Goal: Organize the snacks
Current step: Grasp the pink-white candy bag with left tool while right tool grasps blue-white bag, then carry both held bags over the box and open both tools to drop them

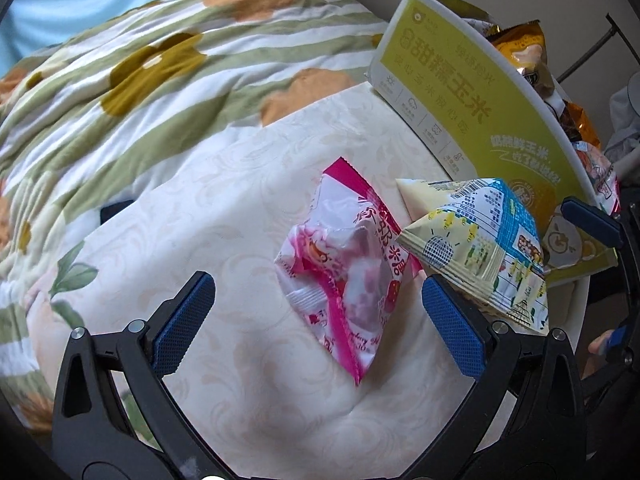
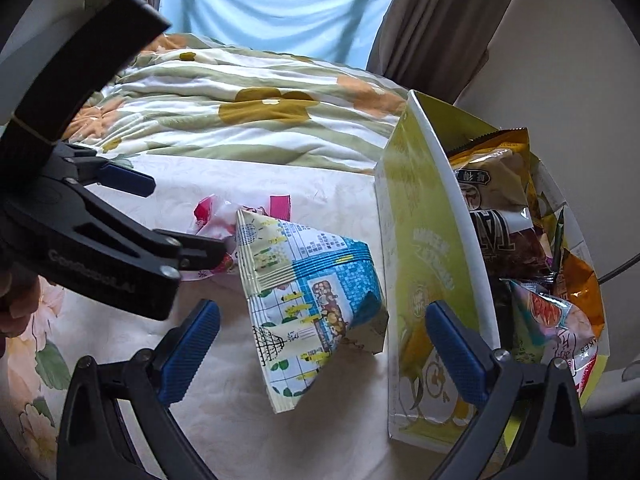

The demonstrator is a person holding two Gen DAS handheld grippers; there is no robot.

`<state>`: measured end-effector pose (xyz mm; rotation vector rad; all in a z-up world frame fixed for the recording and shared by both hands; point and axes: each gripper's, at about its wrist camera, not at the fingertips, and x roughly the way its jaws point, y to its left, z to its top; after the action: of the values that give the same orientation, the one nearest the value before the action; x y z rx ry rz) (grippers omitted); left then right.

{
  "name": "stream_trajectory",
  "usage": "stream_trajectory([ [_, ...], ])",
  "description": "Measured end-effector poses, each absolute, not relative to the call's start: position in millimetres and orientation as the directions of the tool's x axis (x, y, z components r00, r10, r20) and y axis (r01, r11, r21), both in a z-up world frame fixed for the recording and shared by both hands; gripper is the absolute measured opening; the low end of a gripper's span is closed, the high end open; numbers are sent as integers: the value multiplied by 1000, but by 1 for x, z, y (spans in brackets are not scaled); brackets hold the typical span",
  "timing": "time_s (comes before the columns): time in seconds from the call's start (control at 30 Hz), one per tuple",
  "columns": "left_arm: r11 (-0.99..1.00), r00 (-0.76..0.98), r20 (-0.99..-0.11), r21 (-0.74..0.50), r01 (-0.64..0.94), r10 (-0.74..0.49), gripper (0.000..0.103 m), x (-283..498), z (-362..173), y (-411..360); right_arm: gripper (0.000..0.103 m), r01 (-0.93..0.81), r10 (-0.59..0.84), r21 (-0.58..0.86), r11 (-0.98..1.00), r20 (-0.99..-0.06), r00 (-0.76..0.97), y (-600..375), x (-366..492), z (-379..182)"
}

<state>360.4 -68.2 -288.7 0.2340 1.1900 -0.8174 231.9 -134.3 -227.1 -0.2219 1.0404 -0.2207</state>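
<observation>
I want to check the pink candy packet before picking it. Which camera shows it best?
The left wrist view: the pink candy packet lies whole on the bed between the open left gripper fingers. In the right wrist view, the yellow-blue snack packet and left gripper hide most of it.

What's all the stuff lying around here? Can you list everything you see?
pink snack packet: one, pink and white, on the bed between the left gripper's fingers
pyramid snack packet: one, yellow and blue, beside the box
box: one, yellow-green and white, upright, holding several snack bags
snack bags: several, orange and brown, inside the box
quilt: one, floral green and orange, behind
left gripper: black, blue pads, open
right gripper: same, open
</observation>
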Motion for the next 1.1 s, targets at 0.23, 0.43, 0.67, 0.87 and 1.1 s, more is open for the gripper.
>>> stream_trajectory([
  [0.23,664,75,-890,-277,694,-450,92,371,-312,-82,102,22,-317,-352,936,-814,487,-128,238,-239],
  [0.43,661,92,-887,-264,702,-452,66,372,-307,-76,102,8,-311,-350,937,-824,473,-128,246,-247],
  [0.67,704,110,-899,-251,664,-424,66,369,-305,-41,102,-29,-339,-393,919,-826,451,-124,259,-264],
  [0.87,714,106,-907,-245,656,-409,66,358,-306,-25,88,-45,-334,-385,922,-846,415,-126,270,-275],
  [1.1,702,120,-916,-203,683,-382,59,353,-304,-31,79,-35,-332,-374,927,-860,388,-132,272,-280],
])
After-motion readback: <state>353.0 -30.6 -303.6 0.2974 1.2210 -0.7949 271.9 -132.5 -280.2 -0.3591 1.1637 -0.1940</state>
